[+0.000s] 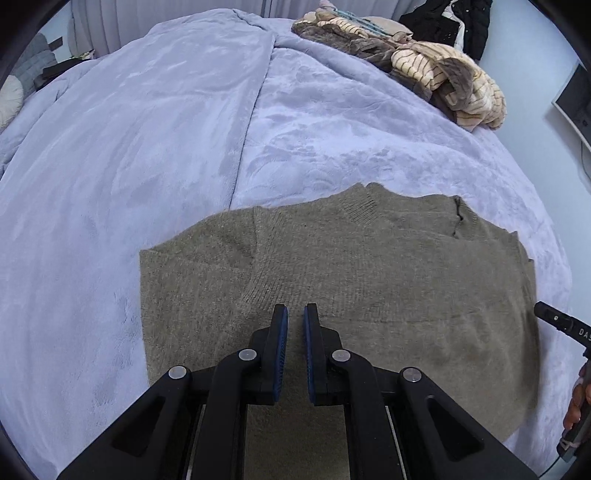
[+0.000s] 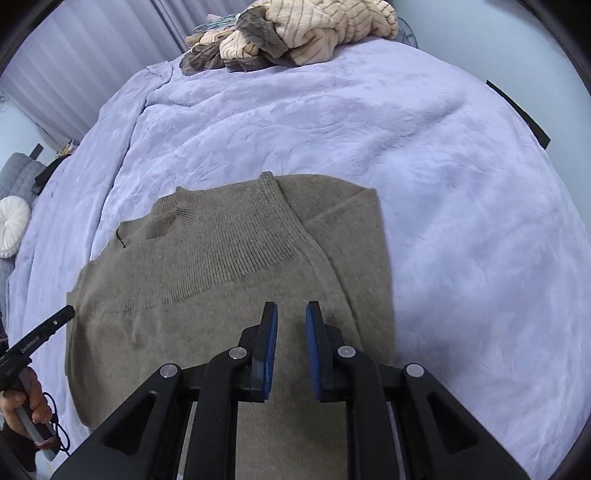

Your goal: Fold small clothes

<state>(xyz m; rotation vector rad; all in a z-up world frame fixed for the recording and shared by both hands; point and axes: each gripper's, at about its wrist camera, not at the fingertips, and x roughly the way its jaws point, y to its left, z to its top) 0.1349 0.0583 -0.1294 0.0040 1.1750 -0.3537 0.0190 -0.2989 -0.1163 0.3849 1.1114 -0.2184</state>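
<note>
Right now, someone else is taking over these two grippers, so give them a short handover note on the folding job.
Left gripper: shut, nothing between its pads, above the sweater.
Right gripper: narrow gap between the pads, holding nothing, also above the sweater.
Sweater: lies flat on the blanket, collar away from you, both sleeves folded in over the body.
Pile of clothes: unfolded at the far end of the bed.
Done: sleeves tucked in.
Left: probably fold the sweater bottom up toward the collar, then start on the pile.
</note>
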